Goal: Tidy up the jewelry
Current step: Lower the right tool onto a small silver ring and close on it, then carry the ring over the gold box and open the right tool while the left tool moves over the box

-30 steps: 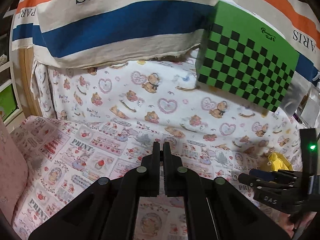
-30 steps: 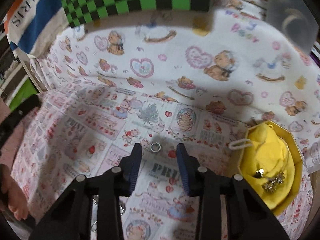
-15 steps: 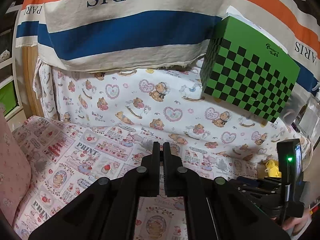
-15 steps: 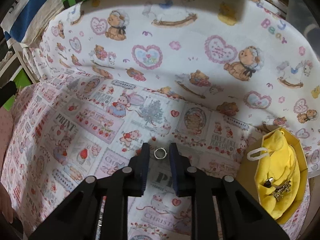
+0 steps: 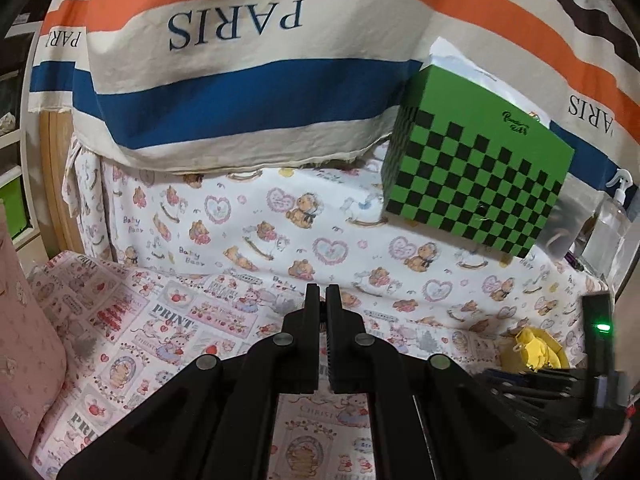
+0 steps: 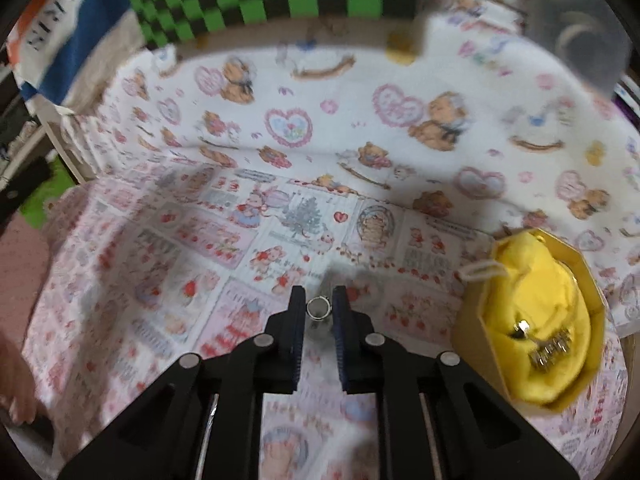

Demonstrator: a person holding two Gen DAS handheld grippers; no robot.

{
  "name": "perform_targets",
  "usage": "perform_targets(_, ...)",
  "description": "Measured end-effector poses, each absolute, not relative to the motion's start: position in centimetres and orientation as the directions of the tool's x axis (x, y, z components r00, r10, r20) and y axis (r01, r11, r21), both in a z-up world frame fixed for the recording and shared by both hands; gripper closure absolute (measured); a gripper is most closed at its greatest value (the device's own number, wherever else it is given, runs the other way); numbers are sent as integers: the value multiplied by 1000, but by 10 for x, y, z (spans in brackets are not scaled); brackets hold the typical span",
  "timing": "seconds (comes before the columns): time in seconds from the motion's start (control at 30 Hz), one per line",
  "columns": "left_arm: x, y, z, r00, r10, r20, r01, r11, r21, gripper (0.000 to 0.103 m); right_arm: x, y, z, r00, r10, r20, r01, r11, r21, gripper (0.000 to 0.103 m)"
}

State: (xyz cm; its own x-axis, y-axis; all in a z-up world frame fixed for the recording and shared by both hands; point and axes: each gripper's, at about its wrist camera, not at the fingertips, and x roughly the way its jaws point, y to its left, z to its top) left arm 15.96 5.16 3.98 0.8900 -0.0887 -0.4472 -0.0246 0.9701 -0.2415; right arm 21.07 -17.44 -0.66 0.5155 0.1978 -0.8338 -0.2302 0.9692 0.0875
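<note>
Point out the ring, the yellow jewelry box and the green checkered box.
ring (image 6: 318,306): right wrist view, on its band, between the gripper fingers.
yellow jewelry box (image 6: 472,332): right wrist view, on its left outer wall.
green checkered box (image 5: 472,184): left wrist view, on its checkered front face.

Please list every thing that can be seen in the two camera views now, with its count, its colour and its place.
ring: one, silver, between the right gripper's fingertips
box: one, yellow, on the cloth at the right, lined with yellow fabric
jewelry: a few silver pieces, exact count unclear, inside the box
checkered box: one, green and black, at the back
striped cloth: one, white, orange and blue, hanging behind
printed cloth: pink and white, covering the surface
spray bottle: one, clear, far right
left gripper: one, black, shut, holds nothing
right gripper: one, black with blue pads, closed on the ring
</note>
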Motion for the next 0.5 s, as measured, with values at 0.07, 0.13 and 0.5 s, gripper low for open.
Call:
perform_targets(0.07,159,43,38,889,-81,-451,-27,973,-228,101,196,-182,-1,532,229,-815,-241,964,114,91)
perform_targets(0.13,156,37,38,891,-90,-445,-17,973,-230,101,178,-189,2,546,246,-801,-249,960,125,91)
perform_targets(0.5,142,10,37,934,-65,-350,10,988,-156,101,131,-239,41,684,302,-664,-235,953,192,91)
